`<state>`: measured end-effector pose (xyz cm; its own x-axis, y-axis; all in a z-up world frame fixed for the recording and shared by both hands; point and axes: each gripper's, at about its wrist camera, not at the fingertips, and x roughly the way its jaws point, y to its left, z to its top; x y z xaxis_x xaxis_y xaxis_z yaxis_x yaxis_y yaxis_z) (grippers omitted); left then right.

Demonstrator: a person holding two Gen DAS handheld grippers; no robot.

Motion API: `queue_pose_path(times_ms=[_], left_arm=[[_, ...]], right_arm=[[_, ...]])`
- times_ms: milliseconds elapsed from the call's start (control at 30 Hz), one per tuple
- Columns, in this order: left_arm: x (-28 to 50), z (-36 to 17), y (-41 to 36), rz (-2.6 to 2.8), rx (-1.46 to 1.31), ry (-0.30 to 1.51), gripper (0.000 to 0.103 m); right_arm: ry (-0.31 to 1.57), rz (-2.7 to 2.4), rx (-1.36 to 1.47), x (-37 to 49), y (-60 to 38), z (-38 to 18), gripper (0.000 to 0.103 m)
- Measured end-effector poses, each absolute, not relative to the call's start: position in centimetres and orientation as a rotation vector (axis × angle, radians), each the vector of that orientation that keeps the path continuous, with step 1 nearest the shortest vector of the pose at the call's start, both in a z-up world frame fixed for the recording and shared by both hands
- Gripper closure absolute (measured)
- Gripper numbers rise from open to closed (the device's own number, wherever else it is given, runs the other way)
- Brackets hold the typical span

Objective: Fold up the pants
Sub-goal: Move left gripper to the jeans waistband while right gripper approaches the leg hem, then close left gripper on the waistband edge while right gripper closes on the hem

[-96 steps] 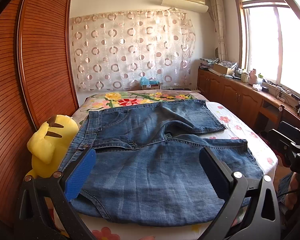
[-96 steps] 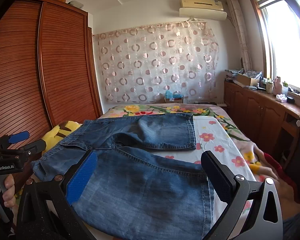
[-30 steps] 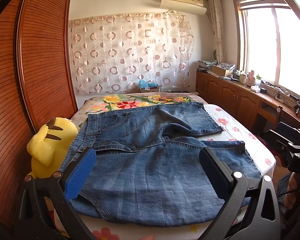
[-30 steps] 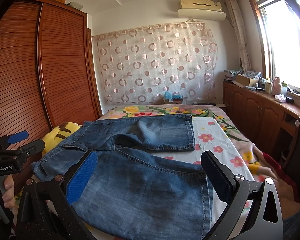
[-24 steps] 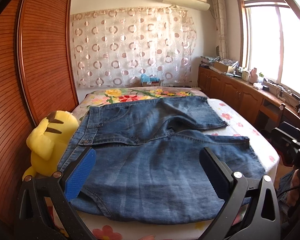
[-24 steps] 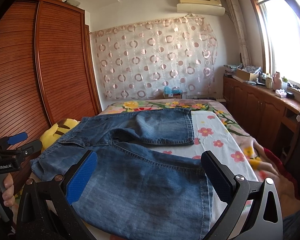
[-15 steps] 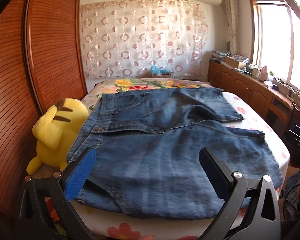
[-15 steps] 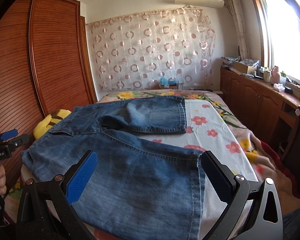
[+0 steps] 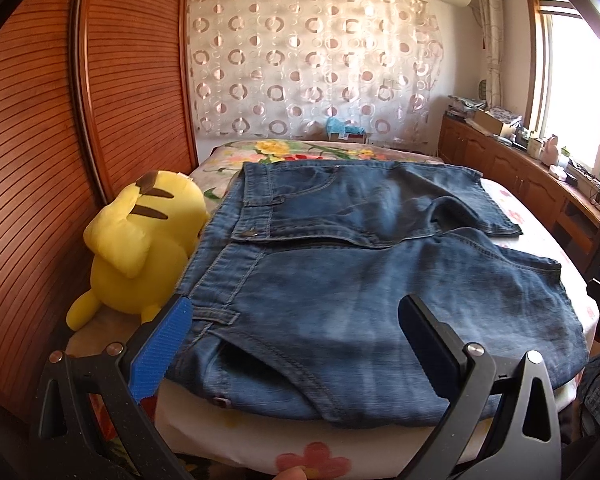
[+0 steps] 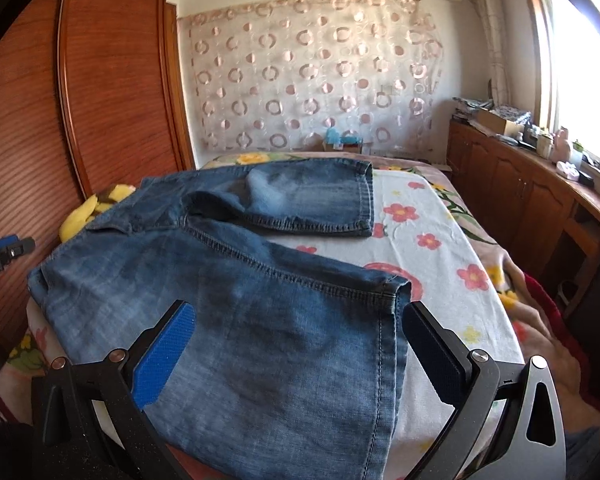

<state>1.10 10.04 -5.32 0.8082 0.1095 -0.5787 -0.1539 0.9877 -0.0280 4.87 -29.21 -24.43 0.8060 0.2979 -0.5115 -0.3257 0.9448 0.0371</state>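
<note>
Bedroom with a slatted brown wooden wardrobe [image 9: 40,140] on the left, a circle-patterned sheer curtain [image 9: 312,64] behind, and a bed under a white floral sheet [image 10: 440,264]. Spread flat across that sheet: blue denim pants [image 9: 360,280], waistband beside a yellow plush toy [image 9: 140,248], both legs running toward the window side. Left tool [image 9: 296,336] gaped wide over the near waistband corner, gripping nothing. Right tool [image 10: 300,344] likewise spread over the near leg's hem, empty.
</note>
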Motion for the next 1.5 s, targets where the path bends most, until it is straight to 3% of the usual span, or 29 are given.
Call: queue_pose_path(times_ms=[300,367,633,1300,1400,1467,1500], left_arm=[[0.5,-7.1,14.3,0.174,-0.115,0.639,0.004],[0.2,-7.9,15.3,0.182,-0.121,0.648,0.015],[0.1,-10.0,17.9,0.210,-0.201,0.695,0.040],[0.7,-13.7,20.6,0.209,-0.355,0.800,0.040],[0.6,-13.4,20.0,0.211,-0.318,0.783,0.053],[0.4,-12.7,19.4,0.211,-0.284,0.758,0.070],[0.4,-12.4,19.2,0.203,-0.279,0.753,0.073]], right_arm=[[0.598,0.346,-0.081,5.7,-29.6,-25.5,0.000],[0.607,0.337,-0.085,5.6,-29.8,-25.6,0.001],[0.642,0.308,-0.077,5.0,-31.6,-25.4,0.005],[0.686,0.289,-0.074,2.7,-33.5,-24.6,0.007],[0.695,0.299,-0.067,3.5,-33.2,-24.7,0.007],[0.700,0.308,-0.066,3.6,-33.0,-24.8,0.009],[0.702,0.312,-0.070,3.5,-32.9,-24.9,0.010]])
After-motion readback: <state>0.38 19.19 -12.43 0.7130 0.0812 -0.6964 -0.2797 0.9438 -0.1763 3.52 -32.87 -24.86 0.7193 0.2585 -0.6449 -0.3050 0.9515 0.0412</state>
